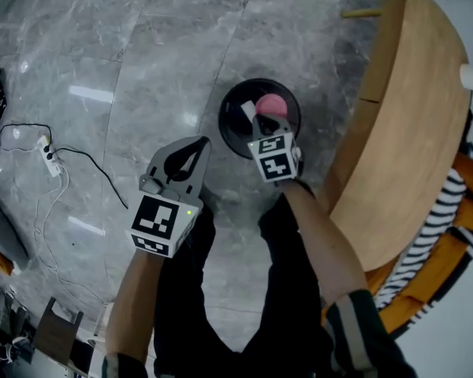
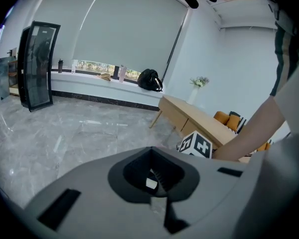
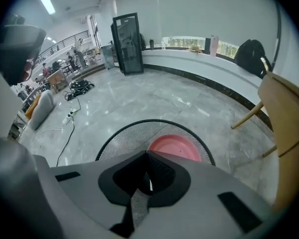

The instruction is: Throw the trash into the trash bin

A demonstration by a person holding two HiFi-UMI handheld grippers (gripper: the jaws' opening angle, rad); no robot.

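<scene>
A round black mesh trash bin (image 1: 229, 128) stands on the grey marble floor, with a pink dish (image 1: 274, 103) inside it. My right gripper (image 1: 258, 120) hangs over the bin, pointing steeply down, jaws shut. A small white scrap (image 1: 248, 110) shows right beside its tips; I cannot tell whether it is pinched. In the right gripper view the bin (image 3: 120, 139) and pink dish (image 3: 173, 146) lie just past the right gripper (image 3: 147, 156). My left gripper (image 1: 199, 142) is to the left of the bin, over bare floor, jaws together. The left gripper view shows the left gripper (image 2: 151, 151) with nothing clearly held.
A curved wooden table (image 1: 402, 132) runs close along the bin's right side. An orange seat with a striped cloth (image 1: 445, 231) sits beyond it. A power strip with cables (image 1: 51, 162) lies on the floor at left. The person's black-trousered legs (image 1: 244, 290) stand just below the bin.
</scene>
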